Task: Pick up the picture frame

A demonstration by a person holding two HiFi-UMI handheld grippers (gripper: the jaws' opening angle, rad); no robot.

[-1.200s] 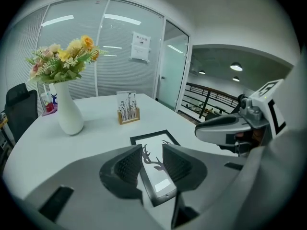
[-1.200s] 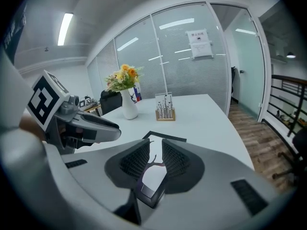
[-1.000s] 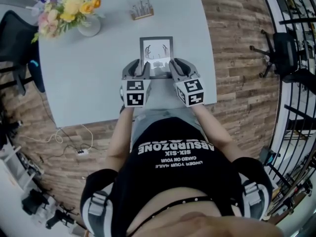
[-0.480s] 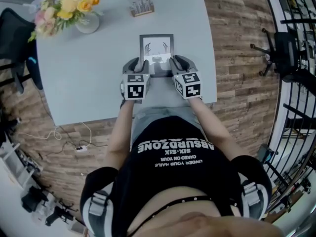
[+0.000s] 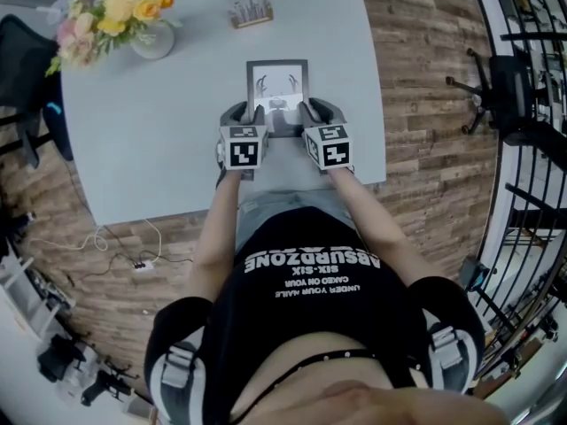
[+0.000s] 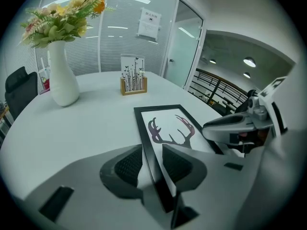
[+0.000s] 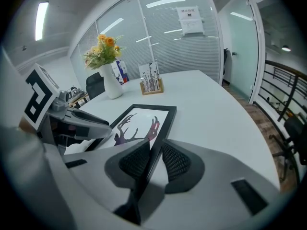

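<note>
The picture frame [image 5: 277,85] is black with an antler print and lies on the grey table [image 5: 151,140] near its front edge. My left gripper [image 5: 252,118] is shut on the frame's left side rail, and my right gripper [image 5: 307,113] on its right side rail. In the left gripper view the black rail of the frame [image 6: 165,128] runs between the ribbed pads of the left gripper [image 6: 152,163]. The right gripper view shows the frame [image 7: 139,123] the same way, its rail clamped in the right gripper [image 7: 153,161]. The frame's far end rests on the table.
A white vase of flowers [image 5: 152,35] stands at the table's back left. A small wooden holder [image 5: 251,14] sits behind the frame. A black chair [image 5: 25,69] is beyond the table's left edge. The table's front edge runs just under my grippers.
Both grippers have slid forward along the frame's sides and drawn closer together, closing on its rails. The frame stays in place on the table.
</note>
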